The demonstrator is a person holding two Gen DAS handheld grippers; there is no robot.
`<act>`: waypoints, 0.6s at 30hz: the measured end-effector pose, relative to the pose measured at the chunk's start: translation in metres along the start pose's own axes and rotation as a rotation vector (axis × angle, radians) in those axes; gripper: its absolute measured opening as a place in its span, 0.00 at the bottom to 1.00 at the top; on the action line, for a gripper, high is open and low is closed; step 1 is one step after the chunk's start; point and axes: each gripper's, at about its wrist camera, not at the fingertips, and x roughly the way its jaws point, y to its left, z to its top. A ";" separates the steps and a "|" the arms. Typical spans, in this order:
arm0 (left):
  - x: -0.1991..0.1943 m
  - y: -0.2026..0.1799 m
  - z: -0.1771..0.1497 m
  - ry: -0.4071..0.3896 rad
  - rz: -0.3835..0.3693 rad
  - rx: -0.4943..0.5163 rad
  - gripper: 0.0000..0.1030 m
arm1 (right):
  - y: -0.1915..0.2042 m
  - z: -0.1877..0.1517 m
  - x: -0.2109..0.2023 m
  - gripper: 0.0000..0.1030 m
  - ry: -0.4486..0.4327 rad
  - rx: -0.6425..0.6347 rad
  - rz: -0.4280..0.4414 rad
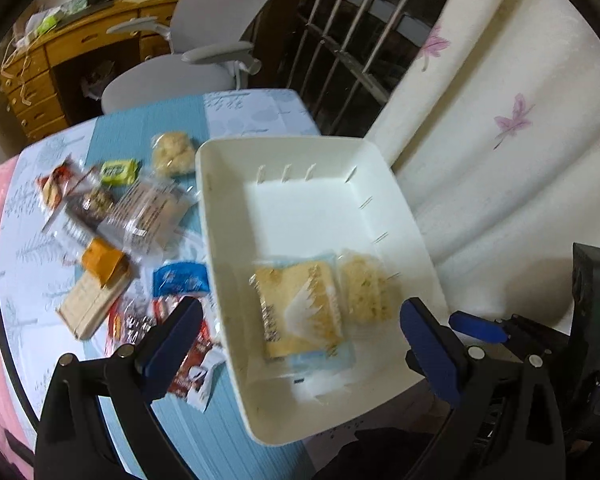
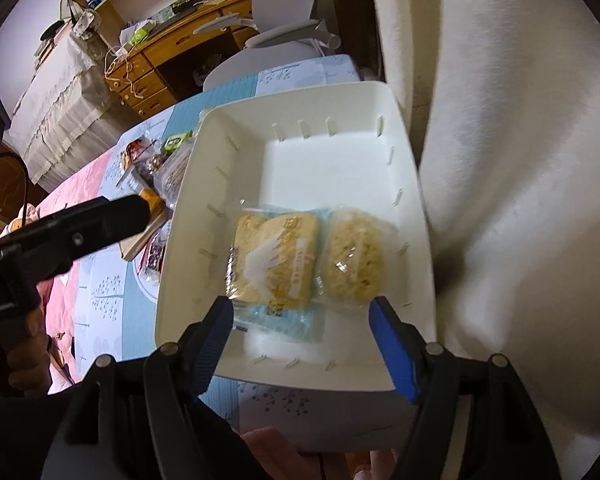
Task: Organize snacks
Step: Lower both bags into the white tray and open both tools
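Note:
A white bin (image 1: 228,216) (image 2: 180,240) stands on the table at the right. It holds a wrapped yellow cake (image 1: 300,312) (image 2: 276,264) and a wrapped rice crisp (image 1: 370,294) (image 2: 354,256). Several loose wrapped snacks (image 1: 140,216) lie left of the bin, among them a blue packet (image 1: 180,278) and an orange one (image 1: 102,264). My left gripper (image 1: 300,328) is open and empty above the bin's near end. My right gripper (image 2: 302,320) is open and empty above the bin's near edge; its blue fingertips (image 1: 476,326) show in the left wrist view.
A light blue tablecloth (image 1: 148,124) covers the table. A white curtain (image 1: 500,140) hangs right of the bin. A grey office chair (image 1: 204,52) and a wooden desk (image 1: 60,60) stand beyond the table. The left gripper's body (image 2: 80,224) reaches in left of the bin.

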 end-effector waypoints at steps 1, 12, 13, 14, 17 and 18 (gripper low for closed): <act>-0.001 0.005 -0.004 0.000 0.004 -0.010 0.96 | 0.004 -0.001 0.002 0.68 0.008 -0.002 0.003; -0.023 0.085 -0.056 0.000 0.045 -0.168 0.96 | 0.049 -0.007 0.018 0.68 0.025 0.033 0.013; -0.026 0.096 -0.061 0.003 0.050 -0.188 0.96 | 0.055 -0.008 0.019 0.68 0.023 0.042 0.013; -0.029 0.108 -0.065 0.006 0.057 -0.206 0.96 | 0.060 -0.008 0.020 0.68 0.022 0.048 0.013; -0.039 0.140 -0.072 0.007 0.078 -0.243 0.96 | 0.079 -0.006 0.022 0.68 0.007 0.070 0.010; -0.042 0.149 -0.073 0.004 0.083 -0.251 0.96 | 0.085 -0.005 0.022 0.68 -0.002 0.080 0.008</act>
